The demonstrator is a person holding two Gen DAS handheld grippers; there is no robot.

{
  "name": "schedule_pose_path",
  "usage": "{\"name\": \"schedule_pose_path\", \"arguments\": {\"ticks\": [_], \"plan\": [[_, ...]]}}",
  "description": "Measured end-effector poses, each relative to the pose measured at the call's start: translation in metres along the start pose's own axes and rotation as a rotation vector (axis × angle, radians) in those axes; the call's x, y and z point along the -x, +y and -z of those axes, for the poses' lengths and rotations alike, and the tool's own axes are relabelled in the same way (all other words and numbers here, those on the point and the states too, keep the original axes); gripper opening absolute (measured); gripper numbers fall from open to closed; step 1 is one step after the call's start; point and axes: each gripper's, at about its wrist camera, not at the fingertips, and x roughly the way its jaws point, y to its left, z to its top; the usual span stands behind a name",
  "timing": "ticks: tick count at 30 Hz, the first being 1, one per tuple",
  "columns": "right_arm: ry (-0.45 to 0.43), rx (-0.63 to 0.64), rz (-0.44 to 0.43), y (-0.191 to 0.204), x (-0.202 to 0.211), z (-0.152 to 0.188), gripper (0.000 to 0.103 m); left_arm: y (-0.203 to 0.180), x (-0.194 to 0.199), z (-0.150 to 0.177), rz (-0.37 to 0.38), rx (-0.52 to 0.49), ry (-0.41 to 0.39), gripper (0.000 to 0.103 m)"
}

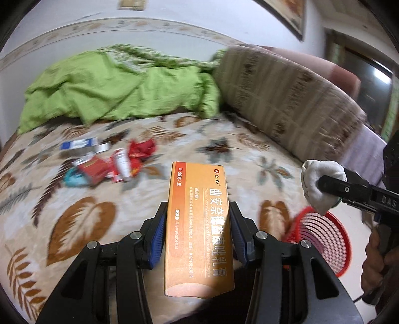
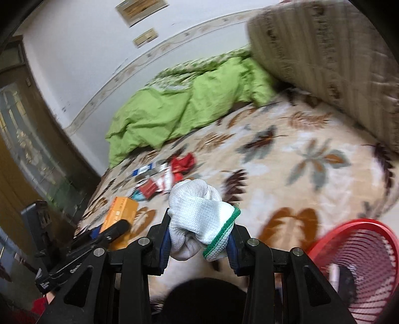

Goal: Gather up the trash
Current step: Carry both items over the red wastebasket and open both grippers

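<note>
Nearest my left camera, the left gripper [image 1: 198,231] has its jaws clamped on an orange medicine box [image 1: 199,224], blue pads pressed to both long sides, the box pointing away from me. On my right camera, the right gripper [image 2: 199,239] is clamped the same way on a balled white glove [image 2: 199,216] with a green cuff. Just right of both, at the near edge of the bed, I see a red mesh basket [image 2: 359,251] with something dark and pale inside that I cannot make out.

Under both grippers lies a cream bedspread [image 1: 82,224] printed with brown and grey leaves. Farther out on it, toward the left, sits the remaining trash pile [image 1: 109,162]: red wrappers, a white tube, a blue-and-white carton, all blurred.

Beyond that lies a crumpled green quilt [image 1: 112,82] against the far wall, and to its right a brown striped rolled blanket [image 1: 286,99]. The white wall [image 1: 174,15] carries a patterned border strip. On my right view a wooden door [image 2: 22,139] stands far left.
</note>
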Motion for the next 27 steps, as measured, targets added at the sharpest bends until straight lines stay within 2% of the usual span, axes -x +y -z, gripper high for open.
{"name": "schedule_pose_path", "arguments": {"ticks": [7,11,19,20,21,23,25,27], "plan": [[-0.057,-0.095,0.151,-0.062,0.065,0.003,0.040,-0.073,-0.023,-0.016,0.159,-0.126,0.041,0.046],[-0.082,-0.139,0.216,-0.087,0.096,0.009,0.040,-0.117,-0.040,-0.019,0.278,-0.174,0.100,0.046],[-0.099,-0.231,0.294,-0.125,0.122,0.019,0.044,-0.179,-0.072,-0.004,0.411,-0.216,0.226,0.046],[-0.097,-0.242,0.302,-0.128,0.122,0.019,0.045,-0.185,-0.076,-0.003,0.425,-0.218,0.240,0.047],[-0.093,-0.250,0.305,-0.131,0.121,0.020,0.046,-0.190,-0.079,-0.001,0.434,-0.222,0.253,0.055],[-0.082,-0.259,0.317,-0.135,0.120,0.022,0.060,-0.194,-0.084,0.001,0.445,-0.219,0.268,0.066],[-0.093,-0.259,0.332,-0.137,0.124,0.023,0.064,-0.193,-0.084,0.001,0.453,-0.201,0.269,0.067],[-0.100,-0.253,0.335,-0.136,0.125,0.022,0.065,-0.188,-0.083,-0.001,0.455,-0.187,0.269,0.068]]}}
